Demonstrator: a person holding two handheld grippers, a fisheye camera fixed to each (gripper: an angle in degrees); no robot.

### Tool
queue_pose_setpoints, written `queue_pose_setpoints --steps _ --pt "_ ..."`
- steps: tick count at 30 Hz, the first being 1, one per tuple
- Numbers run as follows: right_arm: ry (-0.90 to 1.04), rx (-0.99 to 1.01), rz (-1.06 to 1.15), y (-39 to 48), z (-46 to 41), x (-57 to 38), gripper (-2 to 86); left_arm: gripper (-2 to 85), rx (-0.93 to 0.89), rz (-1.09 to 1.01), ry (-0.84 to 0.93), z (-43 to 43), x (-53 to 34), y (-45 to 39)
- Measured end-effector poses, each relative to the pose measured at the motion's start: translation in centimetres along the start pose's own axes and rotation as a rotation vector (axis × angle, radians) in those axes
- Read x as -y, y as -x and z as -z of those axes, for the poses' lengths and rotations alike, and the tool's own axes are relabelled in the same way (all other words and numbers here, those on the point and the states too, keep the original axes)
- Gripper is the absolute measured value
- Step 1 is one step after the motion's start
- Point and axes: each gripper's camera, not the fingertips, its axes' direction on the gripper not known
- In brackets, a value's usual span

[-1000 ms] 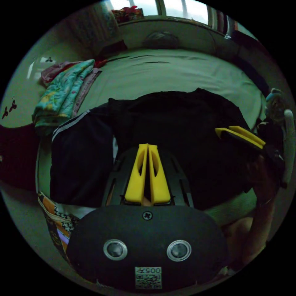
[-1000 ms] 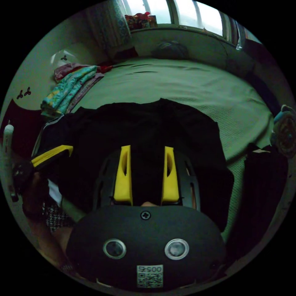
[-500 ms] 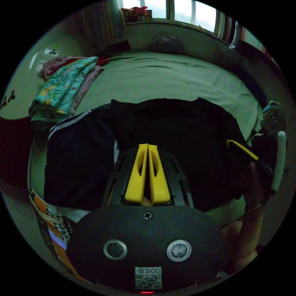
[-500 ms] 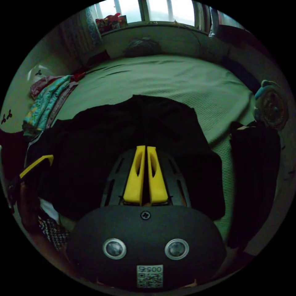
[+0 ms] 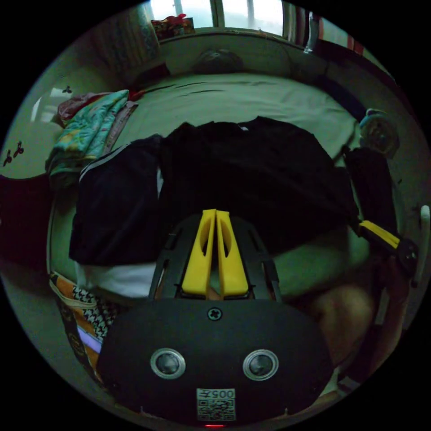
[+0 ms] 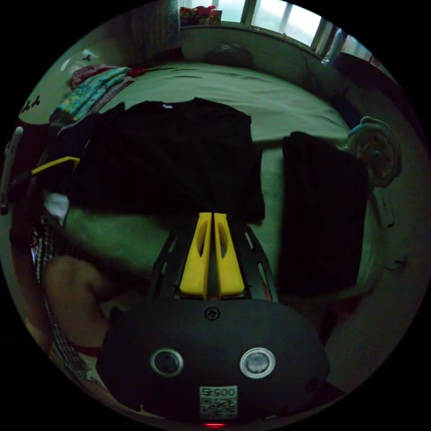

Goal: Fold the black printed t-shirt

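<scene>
The black t-shirt (image 5: 251,175) lies spread on the bed (image 5: 251,96), its near hem toward you and a small neck tag at the far edge.

Your left claw (image 5: 216,214) has its jaws pressed together at the hem. Whether cloth sits between them, you cannot tell in this light. Your right claw (image 6: 212,217) is likewise closed tight at the near corner (image 6: 251,211) of the shirt. Grip on fabric again uncertain.

Risks, as judged from here:
- If either claw holds nothing, a lift would raise one side only and skew the fold.
- The dark striped garment (image 5: 114,202) overlaps the shirt's side. Black on black, so you could pinch both layers and drag it along.
- The folded dark garment (image 6: 321,211) lies just beside the right corner. A wide swing may disturb it.
- Low light hides the hem line. Check the edges before committing.
</scene>
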Motion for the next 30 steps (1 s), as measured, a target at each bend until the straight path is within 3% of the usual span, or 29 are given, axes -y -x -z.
queue_pose_setpoints --steps 10,15,25,30 --pt "0.021 0.041 -0.072 -2.9 1.9 -12.2 -1.7 1.8 -0.051 0.02 0.041 4.5 -10.8 1.0" --pt "0.026 -0.055 -0.113 -4.8 3.3 -16.5 -1.7 5.6 -0.052 -0.013 0.008 6.6 -13.4 0.0" --pt "0.058 -0.07 -0.195 -6.5 3.2 -19.9 -1.0 14.1 -0.061 -0.046 -0.09 9.8 -16.4 -1.1" --pt "0.115 -0.049 -0.204 -7.5 2.1 -21.6 -0.9 16.4 -0.017 0.021 -0.049 9.1 -17.8 0.9"
